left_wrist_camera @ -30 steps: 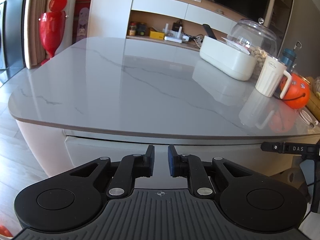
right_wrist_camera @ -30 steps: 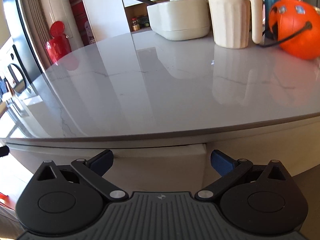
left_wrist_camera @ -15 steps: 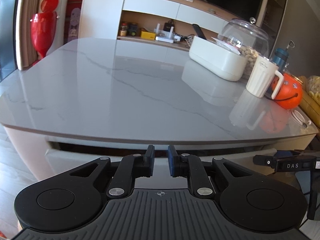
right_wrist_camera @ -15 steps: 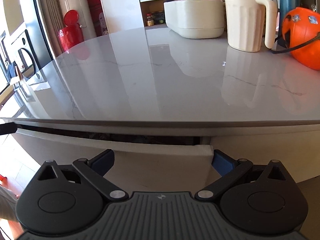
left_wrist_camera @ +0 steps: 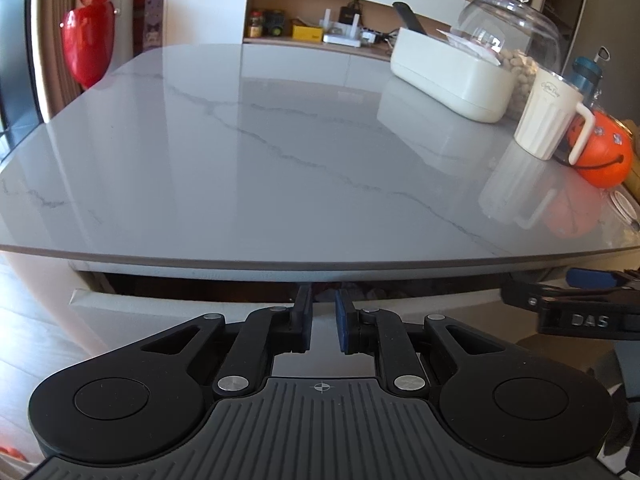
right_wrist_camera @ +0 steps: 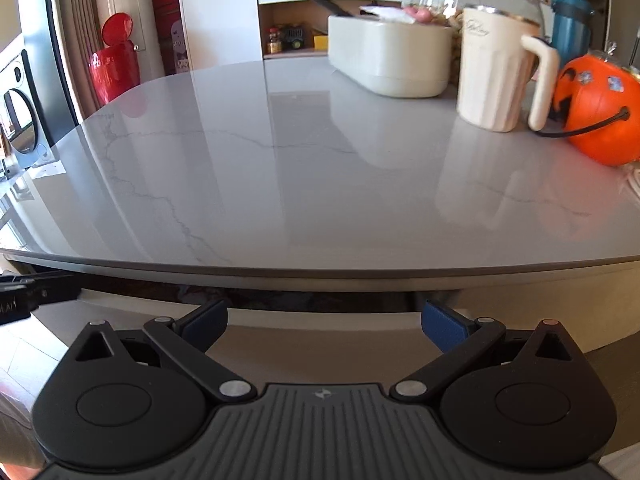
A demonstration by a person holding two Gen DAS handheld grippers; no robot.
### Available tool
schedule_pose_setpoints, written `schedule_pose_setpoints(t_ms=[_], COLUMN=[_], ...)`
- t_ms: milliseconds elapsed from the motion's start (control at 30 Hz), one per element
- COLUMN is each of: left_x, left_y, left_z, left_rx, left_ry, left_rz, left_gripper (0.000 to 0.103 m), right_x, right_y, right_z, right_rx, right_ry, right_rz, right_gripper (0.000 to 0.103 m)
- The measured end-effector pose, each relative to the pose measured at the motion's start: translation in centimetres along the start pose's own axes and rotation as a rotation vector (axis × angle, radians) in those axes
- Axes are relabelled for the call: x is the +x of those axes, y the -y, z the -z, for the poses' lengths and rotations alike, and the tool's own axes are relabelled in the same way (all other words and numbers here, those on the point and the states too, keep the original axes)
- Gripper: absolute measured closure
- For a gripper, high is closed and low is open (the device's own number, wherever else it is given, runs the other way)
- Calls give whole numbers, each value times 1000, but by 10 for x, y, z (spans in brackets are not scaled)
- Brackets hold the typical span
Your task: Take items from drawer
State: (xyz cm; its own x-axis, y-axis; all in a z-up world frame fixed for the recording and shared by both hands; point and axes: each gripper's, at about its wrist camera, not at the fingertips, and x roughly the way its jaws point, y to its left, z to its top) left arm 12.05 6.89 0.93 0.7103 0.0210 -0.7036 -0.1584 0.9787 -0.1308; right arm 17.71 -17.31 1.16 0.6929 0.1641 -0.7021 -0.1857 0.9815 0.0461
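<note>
Under the grey marble tabletop the white drawer stands pulled out a little, with a dark gap above its front. Dim contents show in that gap, too dark to name. My left gripper is shut to a narrow slit with nothing between its pads. Its tips reach over the top edge of the drawer front. My right gripper is open wide just in front of the drawer, near its right end, and holds nothing. One right gripper finger shows at the right of the left wrist view.
At the back right of the tabletop stand a white box, a cream mug, an orange pumpkin bucket, a glass dome and a blue bottle. A red bin stands on the floor beyond the left corner.
The drawer has slid out from shut, opening a dark gap under the tabletop. Both grippers have drawn back with it and sit a little higher. The jaws stand as before.
</note>
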Motion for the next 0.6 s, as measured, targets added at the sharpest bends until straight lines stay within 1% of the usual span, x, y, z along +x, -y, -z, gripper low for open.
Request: schedule_pose_setpoints(t_ms=[133, 267, 333, 433, 600], left_x=[-2, -4, -5, -6, -9], left_y=[-3, -8, -9, -9, -11], left_z=[1, 2, 2, 3, 2], left_rx=[-8, -34, -41, -40, -47], left_ry=[-6, -10, -11, -6, 29], left_rz=[7, 21, 21, 19, 11], left_gripper=[88, 88, 87, 87, 87], right_x=[13, 20, 21, 22, 21], right_y=[-19, -26, -23, -21, -17], right_z=[-5, -10, -10, -13, -13], right_rx=[-26, -12, 11, -2, 6], right_ry=[-28, -27, -35, -58, -92], right_rz=[36, 60, 50, 36, 13], right_gripper=[0, 0, 0, 0, 0])
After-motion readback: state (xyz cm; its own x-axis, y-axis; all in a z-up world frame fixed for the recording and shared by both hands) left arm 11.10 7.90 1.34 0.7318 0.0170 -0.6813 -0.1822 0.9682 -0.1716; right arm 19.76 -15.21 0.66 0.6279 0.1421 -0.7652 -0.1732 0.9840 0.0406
